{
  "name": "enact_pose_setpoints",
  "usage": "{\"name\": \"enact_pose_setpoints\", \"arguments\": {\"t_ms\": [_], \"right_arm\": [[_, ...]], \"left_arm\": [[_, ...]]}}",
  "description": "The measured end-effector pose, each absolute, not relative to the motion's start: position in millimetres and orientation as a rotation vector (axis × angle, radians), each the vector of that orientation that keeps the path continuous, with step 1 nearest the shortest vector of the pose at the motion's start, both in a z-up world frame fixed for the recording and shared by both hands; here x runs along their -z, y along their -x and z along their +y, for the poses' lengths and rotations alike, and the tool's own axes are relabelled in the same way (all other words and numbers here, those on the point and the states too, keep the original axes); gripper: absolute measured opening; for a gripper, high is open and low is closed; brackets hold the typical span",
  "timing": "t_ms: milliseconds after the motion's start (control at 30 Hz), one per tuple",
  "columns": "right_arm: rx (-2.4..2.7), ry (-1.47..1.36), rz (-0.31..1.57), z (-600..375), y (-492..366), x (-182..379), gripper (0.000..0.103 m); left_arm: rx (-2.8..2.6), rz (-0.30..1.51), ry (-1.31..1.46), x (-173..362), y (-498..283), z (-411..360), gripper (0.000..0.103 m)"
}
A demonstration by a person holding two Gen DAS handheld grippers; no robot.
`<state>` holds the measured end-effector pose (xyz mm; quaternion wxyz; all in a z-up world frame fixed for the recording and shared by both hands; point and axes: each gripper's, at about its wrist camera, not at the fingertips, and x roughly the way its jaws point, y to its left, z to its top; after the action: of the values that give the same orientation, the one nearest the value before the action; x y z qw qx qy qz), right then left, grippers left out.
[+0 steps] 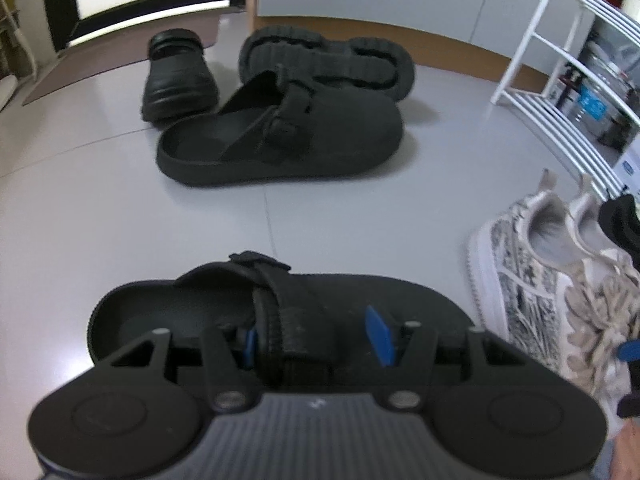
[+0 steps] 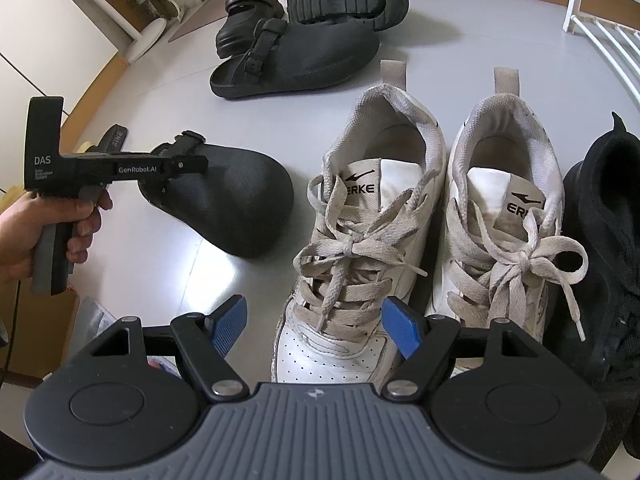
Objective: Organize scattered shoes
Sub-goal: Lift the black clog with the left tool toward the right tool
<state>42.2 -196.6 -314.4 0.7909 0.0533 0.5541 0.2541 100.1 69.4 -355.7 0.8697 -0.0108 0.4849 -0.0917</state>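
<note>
white erke sneakers (image 2: 436,200) below gaping right gripper (image 2: 316,328); genrobot.ai left gripper (image 1: 316,338) clamps clog (image 1: 280,308).

My two wrist cameras look steeply down, close to the floor (image 1: 100,200); both show the black clogs (image 1: 280,140) and white sneakers (image 2: 360,220).

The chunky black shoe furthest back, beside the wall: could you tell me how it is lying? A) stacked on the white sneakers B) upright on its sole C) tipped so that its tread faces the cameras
C: the chunky black shoe shows its lugged tread to both wrist cameras, behind the strapped clog.
</note>
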Motion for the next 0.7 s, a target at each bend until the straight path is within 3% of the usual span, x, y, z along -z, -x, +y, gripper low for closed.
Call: {"name": "enact_pose_setpoints", "arguments": {"t_ms": [333, 500, 700], "right_arm": [[-0.565, -0.094, 1.171, -190.8, -40.7, 310.4, 0.079], [-0.578, -0.076, 1.137, -187.6, -41.2, 304.4, 0.079], [-0.603, -0.036, 1.101, -177.6, -44.9, 298.9, 0.079]], "left_arm": [[0.256, 1.051, 0.051, 354.4, -92.0, 57.0, 0.056], [0.215, 1.051, 0.074, 338.1, -92.7, 65.4, 0.079], [0.137, 1.038, 0.156, 323.0, -85.7, 90.9, 0.079]]}}
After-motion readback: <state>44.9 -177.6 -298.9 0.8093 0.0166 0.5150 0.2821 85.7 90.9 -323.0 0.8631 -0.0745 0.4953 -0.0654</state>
